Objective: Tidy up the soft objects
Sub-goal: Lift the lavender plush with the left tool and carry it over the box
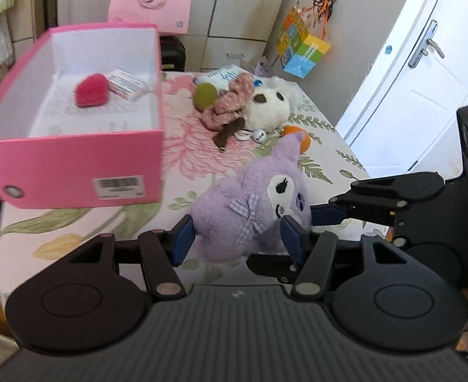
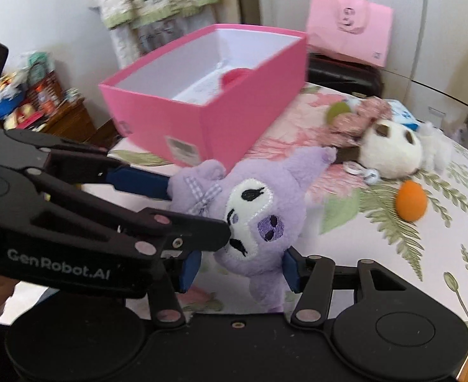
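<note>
A floral-print desk (image 1: 326, 156) carries a pink box (image 1: 74, 165), white plush (image 1: 267, 108), orange ball (image 2: 411, 201) and, perhaps, a scrunchie (image 1: 230, 102).

Both wrist views looked down, close over the floral-clothed surface (image 1: 329, 146); both shared the open pink cardboard box (image 1: 74, 159) and purple plush toy (image 2: 256, 210).

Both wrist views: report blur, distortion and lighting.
Left wrist view: pink box smeared by motion blur, purple plush fairly sharp, white door bowed by the fisheye and brightly lit. Right wrist view: box edges and curtain soft, dark vignette in the corners.
</note>
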`<state>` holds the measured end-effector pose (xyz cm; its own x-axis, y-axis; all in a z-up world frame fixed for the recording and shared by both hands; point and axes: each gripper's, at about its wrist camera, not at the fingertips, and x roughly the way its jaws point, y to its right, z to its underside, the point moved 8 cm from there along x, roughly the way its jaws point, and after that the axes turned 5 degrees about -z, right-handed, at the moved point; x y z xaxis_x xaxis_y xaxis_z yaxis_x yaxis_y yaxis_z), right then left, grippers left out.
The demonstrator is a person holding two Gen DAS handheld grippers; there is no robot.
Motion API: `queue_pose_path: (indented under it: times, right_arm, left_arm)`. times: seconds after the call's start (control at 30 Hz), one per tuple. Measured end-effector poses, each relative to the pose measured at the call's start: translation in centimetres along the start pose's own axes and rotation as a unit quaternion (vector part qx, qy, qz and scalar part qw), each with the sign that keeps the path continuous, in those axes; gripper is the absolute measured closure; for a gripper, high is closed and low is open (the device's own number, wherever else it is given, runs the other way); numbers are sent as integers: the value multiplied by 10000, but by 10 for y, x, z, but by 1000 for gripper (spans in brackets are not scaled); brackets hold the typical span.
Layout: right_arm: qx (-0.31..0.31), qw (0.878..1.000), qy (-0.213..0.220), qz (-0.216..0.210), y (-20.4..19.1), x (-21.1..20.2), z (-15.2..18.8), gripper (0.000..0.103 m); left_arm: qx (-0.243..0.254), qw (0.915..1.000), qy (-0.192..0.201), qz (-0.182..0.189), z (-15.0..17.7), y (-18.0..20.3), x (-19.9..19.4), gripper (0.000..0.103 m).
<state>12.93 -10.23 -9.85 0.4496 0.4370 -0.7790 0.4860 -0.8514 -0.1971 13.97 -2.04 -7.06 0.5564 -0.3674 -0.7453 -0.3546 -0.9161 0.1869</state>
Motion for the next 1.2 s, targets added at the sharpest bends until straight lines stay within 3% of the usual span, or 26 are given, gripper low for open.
queue_pose_path:
  times: [0.37,0.67,0.93,1.2]
  right_arm:
    - [-633,9967,287,-423,-51,-21,-38,43]
    - [-844,9927,589,-622,-64,-17,-84,43]
    - [-770,9920,873,-498,-51,8,-139,43]
    - [-586,9946,713,-477,-10,65,-182,43]
  left_arm:
    - [-346,9991,160,-166,-11,-40,-56,46]
    - [-370,9974,466,-396,-46,-69,-73,46]
    - [-530,9937,782,-597,-94,-100,-58,47]
    - [-987,9915,682,-507,-133,-133,0,46]
